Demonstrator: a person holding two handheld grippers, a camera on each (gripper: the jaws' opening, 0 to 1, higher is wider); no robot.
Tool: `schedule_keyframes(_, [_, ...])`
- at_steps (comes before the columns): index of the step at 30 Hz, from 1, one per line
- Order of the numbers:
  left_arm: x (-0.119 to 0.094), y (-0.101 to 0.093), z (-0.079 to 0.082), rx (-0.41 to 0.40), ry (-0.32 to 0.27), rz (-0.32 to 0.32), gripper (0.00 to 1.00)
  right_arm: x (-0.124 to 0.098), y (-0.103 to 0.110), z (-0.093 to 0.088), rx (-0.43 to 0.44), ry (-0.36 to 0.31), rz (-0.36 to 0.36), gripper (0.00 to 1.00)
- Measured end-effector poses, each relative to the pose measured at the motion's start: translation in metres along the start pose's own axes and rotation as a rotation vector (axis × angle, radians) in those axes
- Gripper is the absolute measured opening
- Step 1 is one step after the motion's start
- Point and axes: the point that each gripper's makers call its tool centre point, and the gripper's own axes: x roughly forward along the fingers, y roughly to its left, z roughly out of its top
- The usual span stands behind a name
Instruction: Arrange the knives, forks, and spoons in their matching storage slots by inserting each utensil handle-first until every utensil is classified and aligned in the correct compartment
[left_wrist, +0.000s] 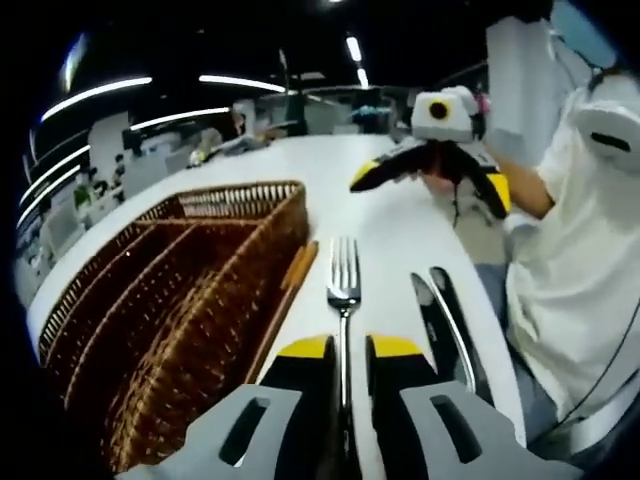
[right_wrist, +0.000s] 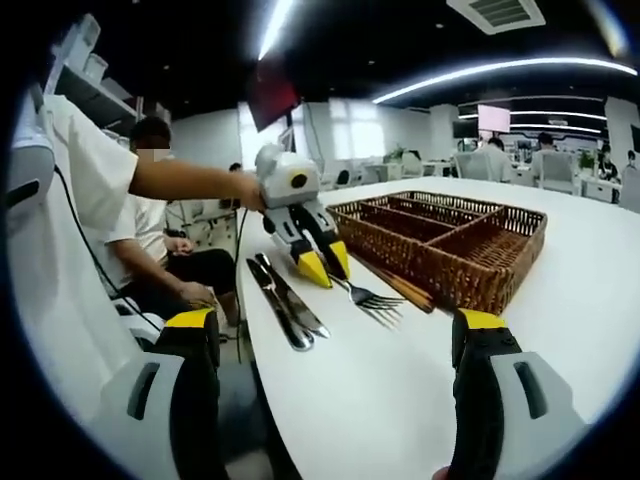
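On the white bench a fork lies beside a wicker basket with long compartments, tines pointing away from the left gripper. In the left gripper view the fork's handle runs between that gripper's yellow-tipped jaws, which stand close on either side of it. Whether they already pinch the handle I cannot tell, though the right gripper view shows the same jaws low over the handle end. Two knives lie side by side just right of the fork, and something like a pair of brown chopsticks rests against the basket wall. The compartments look bare, as far as the weave lets me see.

The right gripper hangs back over the bench with its jaws spread wide apart and nothing between them.

I judge the first step to be in hand: taking up the fork, with none of the sorting done yet. The next move calls for a firm pinch on the thin handle, then a lift. The grip sits on the end that must go into the slot first, so the fork probably needs turning or passing to the right gripper. A flat handle could slip or swivel in the jaws.
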Motion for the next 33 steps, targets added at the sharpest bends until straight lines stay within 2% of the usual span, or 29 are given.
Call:
schedule_keyframes(4, [-0.002,0.002,-0.003,-0.015,0.021,-0.008,0.11,0.001,-0.003,-0.001,-0.003,0.005,-0.003,1.0])
schedule_keyframes(8, [0.0,0.003,-0.003,-0.044,0.055,-0.019,0.04,0.002,-0.003,-0.002,-0.002,0.005,0.002,1.0])
schedule_keyframes(11, [0.0,0.004,-0.001,-0.014,0.078,-0.018,0.04,0.001,-0.004,-0.004,0.0,0.016,-0.001,1.0])
schedule_keyframes(12, [0.0,0.005,-0.002,-0.032,0.084,-0.02,0.04,0.001,-0.005,-0.005,-0.001,0.017,-0.006,1.0])
schedule_keyframes(18, [0.001,-0.004,0.0,-0.016,0.076,-0.033,0.03,-0.002,-0.006,-0.006,0.005,0.016,-0.004,1.0])
schedule_keyframes(23, [0.0,-0.003,0.001,-0.046,0.057,-0.04,0.03,-0.004,-0.006,-0.006,0.004,0.015,-0.003,1.0])
schedule_keyframes(25, [0.0,-0.006,0.002,-0.068,0.072,-0.035,0.03,-0.006,-0.007,-0.005,0.005,0.01,-0.007,1.0])
schedule_keyframes(28, [0.002,-0.017,0.003,-0.018,0.1,-0.044,0.03,-0.008,-0.009,-0.005,0.007,0.01,-0.013,1.0])
schedule_keyframes(33, [-0.002,-0.026,0.009,-0.01,0.112,-0.043,0.03,-0.008,-0.009,-0.004,0.012,-0.003,-0.011,1.0])
